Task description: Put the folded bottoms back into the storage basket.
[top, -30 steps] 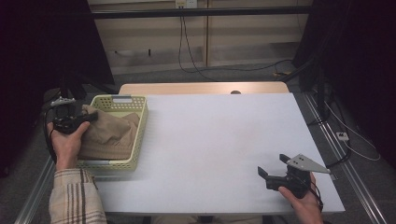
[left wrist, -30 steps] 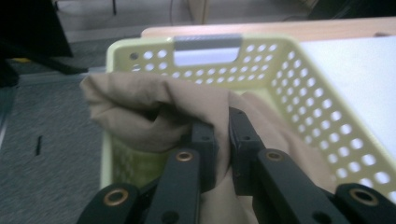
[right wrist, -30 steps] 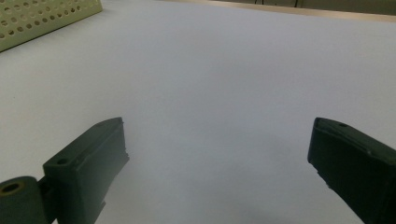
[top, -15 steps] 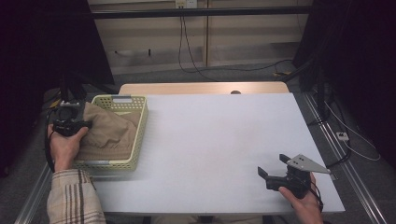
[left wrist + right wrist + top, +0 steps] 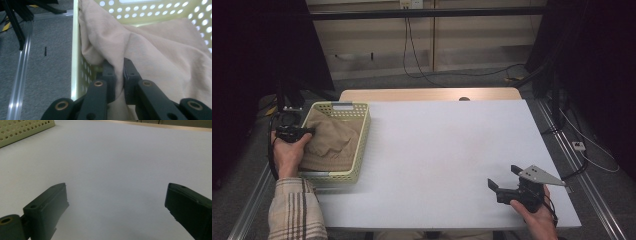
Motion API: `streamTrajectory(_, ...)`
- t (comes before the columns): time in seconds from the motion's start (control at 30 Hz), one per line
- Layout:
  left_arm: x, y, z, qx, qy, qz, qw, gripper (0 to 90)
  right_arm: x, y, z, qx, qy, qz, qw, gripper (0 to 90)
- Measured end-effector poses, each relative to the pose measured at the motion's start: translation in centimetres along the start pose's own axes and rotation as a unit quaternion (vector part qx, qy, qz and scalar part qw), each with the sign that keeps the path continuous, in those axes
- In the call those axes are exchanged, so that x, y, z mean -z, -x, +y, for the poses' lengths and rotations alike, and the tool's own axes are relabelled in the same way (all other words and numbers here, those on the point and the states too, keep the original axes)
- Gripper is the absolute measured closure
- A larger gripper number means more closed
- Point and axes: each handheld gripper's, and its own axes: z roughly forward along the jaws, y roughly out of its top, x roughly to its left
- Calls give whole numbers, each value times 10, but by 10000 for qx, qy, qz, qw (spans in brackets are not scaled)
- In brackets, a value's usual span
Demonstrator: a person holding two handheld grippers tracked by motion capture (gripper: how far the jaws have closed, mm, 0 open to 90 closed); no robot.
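A tan cloth (image 5: 331,142) lies bunched in a pale yellow perforated basket (image 5: 361,145) at the table's left edge. My left gripper (image 5: 307,132) is at the basket's left rim, shut on a fold of that cloth (image 5: 140,50); in the left gripper view (image 5: 119,67) the fabric is pinched between the two black jaws, draping over the basket wall (image 5: 75,50). My right gripper (image 5: 502,177) rests near the front right corner of the white table, open, with nothing between its jaws (image 5: 117,202).
The white table top (image 5: 447,145) stretches between basket and right gripper. A corner of the basket (image 5: 22,130) shows far left in the right gripper view. A metal rail (image 5: 20,75) and grey floor lie left of the basket. Cables hang behind the table.
The left hand with its gripper has shifted slightly along the basket's left rim, tugging the cloth's edge with it. The right gripper has stayed still.
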Motion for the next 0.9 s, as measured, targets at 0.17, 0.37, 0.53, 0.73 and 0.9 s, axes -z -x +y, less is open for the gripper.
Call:
streamTrajectory(0.17, -8, -2, -2, 63, -175, 22, 9998, 834, 0, 0, 0, -26, -16, 2, 10000, 44)
streamTrajectory(0.37, -11, -2, -3, 90, -309, 102, 9994, 833, 0, 0, 0, -6, -10, 6, 10000, 45)
streamTrajectory(0.53, -15, -4, -6, 241, -400, 51, 9989, 833, 0, 0, 0, 15, -8, 10, 10000, 45)
streamTrajectory(0.73, -19, -1, -9, 439, -539, 64, 9976, 830, 1, 0, 0, 43, -6, 14, 10000, 47)
streamTrajectory(0.9, -22, -2, -11, 489, -617, -118, 9968, 825, 1, 0, 0, 48, -4, 14, 10000, 47)
